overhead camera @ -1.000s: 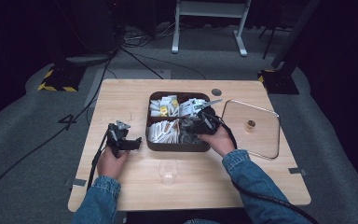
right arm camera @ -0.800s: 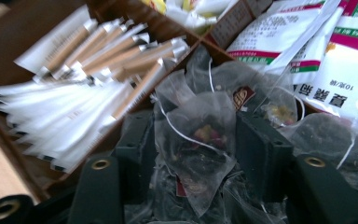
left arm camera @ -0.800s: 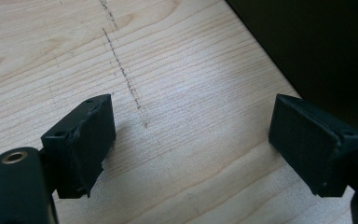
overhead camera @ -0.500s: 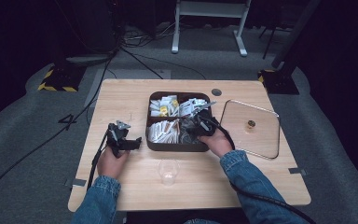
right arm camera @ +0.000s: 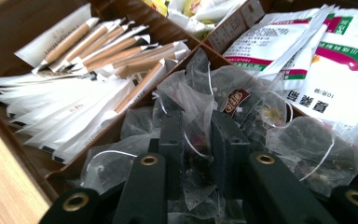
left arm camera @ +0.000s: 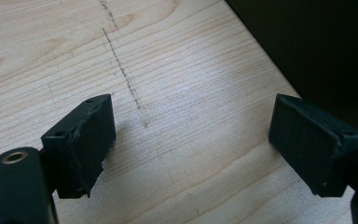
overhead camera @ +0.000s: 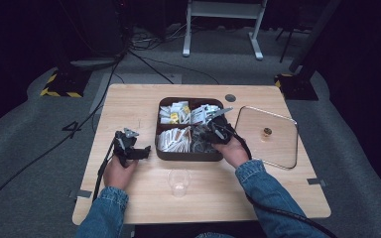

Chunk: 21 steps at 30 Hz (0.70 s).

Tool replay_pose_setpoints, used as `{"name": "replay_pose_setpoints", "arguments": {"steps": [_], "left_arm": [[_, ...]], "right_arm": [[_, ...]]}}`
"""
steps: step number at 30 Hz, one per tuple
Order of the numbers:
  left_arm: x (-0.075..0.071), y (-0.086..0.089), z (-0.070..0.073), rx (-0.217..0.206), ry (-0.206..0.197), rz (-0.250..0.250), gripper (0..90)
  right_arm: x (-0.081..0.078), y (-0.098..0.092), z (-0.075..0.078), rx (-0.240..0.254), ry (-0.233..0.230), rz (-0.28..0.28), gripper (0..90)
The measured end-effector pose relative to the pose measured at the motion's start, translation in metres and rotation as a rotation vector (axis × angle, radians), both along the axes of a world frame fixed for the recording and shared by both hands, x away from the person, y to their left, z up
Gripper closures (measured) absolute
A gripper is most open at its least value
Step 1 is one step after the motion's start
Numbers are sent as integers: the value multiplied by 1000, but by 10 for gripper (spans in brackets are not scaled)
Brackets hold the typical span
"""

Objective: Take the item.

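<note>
Right gripper, its jaws just closed, pinches a clear mesh tea bag in the near right compartment of the dark divided box; the left gripper, jaws wide apart and empty, rests on the wooden table just left of that box; a clear plastic cup stands just before it.

1. Your table is pale wood, matt and grained.
2. Your tea bags are glossy clear film.
3. Your stick packets are paper.
4. Your lid looks like smooth glass.
</note>
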<state>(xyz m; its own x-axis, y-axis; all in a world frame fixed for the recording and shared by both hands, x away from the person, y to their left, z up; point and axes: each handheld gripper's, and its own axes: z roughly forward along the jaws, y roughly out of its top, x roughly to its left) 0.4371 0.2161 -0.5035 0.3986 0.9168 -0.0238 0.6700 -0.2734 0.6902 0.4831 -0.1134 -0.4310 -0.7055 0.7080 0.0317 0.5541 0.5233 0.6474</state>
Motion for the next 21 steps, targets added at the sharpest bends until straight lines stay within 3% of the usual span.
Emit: {"name": "replay_pose_setpoints", "arguments": {"steps": [9, 21], "left_arm": [[0, 0, 0, 0, 0, 0, 151], [0, 0, 0, 0, 0, 0, 151]], "right_arm": [[-9, -8, 10, 101, -38, -17, 768], [-27, -16, 26, 188, -78, -1, 775]]}}
